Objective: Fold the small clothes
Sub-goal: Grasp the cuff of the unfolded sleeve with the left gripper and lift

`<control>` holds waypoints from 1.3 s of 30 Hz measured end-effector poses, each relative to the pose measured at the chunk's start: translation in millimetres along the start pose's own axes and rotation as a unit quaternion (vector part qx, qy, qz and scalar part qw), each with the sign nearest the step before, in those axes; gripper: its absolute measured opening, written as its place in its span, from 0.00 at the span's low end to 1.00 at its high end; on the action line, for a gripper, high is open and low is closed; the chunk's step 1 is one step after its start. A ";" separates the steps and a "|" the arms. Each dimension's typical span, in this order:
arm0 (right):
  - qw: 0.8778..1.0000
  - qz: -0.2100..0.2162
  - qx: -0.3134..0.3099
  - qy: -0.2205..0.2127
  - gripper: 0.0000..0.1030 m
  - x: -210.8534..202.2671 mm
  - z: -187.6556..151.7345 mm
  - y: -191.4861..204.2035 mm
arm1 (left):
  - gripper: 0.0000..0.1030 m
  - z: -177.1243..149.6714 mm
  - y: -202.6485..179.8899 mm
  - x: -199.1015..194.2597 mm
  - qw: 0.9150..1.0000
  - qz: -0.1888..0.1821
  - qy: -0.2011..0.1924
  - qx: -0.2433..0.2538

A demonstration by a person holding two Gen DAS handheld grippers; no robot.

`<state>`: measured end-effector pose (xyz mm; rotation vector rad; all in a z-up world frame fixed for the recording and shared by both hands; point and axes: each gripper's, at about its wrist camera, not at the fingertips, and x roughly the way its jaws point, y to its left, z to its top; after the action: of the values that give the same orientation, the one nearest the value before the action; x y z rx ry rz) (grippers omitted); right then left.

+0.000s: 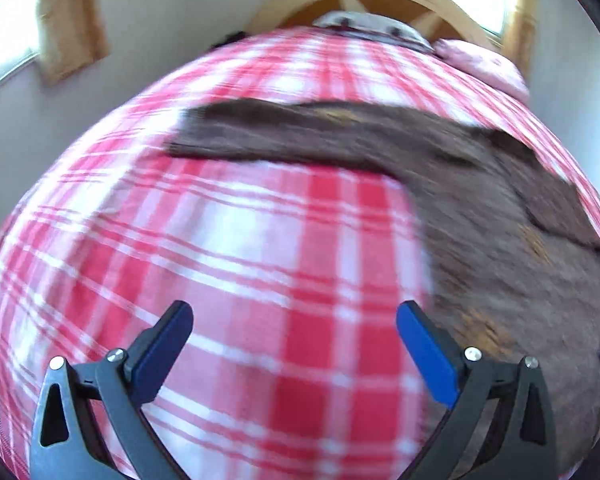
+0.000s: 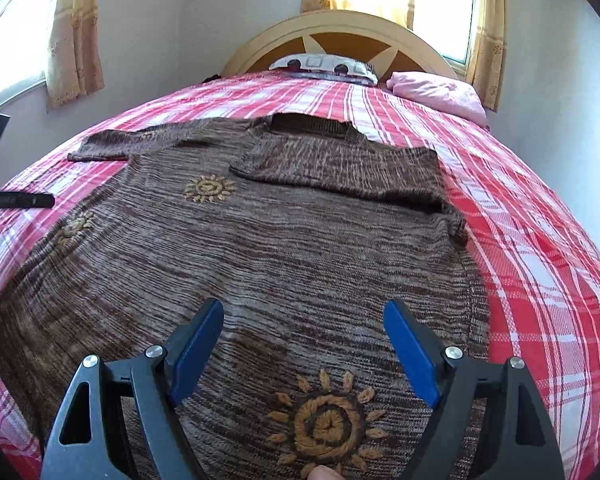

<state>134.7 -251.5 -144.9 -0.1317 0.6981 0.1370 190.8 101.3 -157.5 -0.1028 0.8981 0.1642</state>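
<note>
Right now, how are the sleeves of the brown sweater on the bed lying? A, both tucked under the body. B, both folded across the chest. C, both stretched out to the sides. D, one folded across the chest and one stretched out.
D: on the brown sweater, the right-hand sleeve lies folded across the chest, while the other sleeve stretches out over the plaid bedspread.

We see a big bed with a red and white checked bedspread. At its far end stands a round-topped, cream and brown wooden headboard. A white pillow with dark spots leans just under the headboard, and a soft pink pillow lies to its right. Behind the headboard a bright window glows, with yellow curtains beside it. Left of the headboard are a plain pale wall and another curtained window.
</note>
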 end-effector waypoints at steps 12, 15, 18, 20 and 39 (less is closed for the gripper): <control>1.000 0.008 -0.021 -0.007 0.80 -1.3 15.4 11.4 | 0.88 61.4 73.9 52.5 0.990 0.012 -0.014 -0.138; 1.000 0.007 -0.017 -0.006 0.80 0.1 13.3 10.4 | 0.74 73.3 75.6 68.3 0.986 -0.009 0.001 -0.168; 1.000 0.003 -0.019 -0.005 0.80 2.7 10.2 10.5 | 0.72 83.2 80.8 82.9 0.977 -0.026 0.012 -0.209; 1.000 0.001 -0.019 -0.008 0.80 3.1 8.2 10.6 | 0.72 88.7 85.4 87.5 0.972 -0.031 0.005 -0.233; 1.000 0.018 0.008 -0.005 0.80 11.6 3.6 0.9 | 0.09 104.2 117.4 116.1 0.950 -0.082 -0.017 -0.302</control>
<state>145.6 -249.1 -149.8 -0.1033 0.6915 0.1671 320.3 244.5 -186.4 -0.7413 0.7757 0.2819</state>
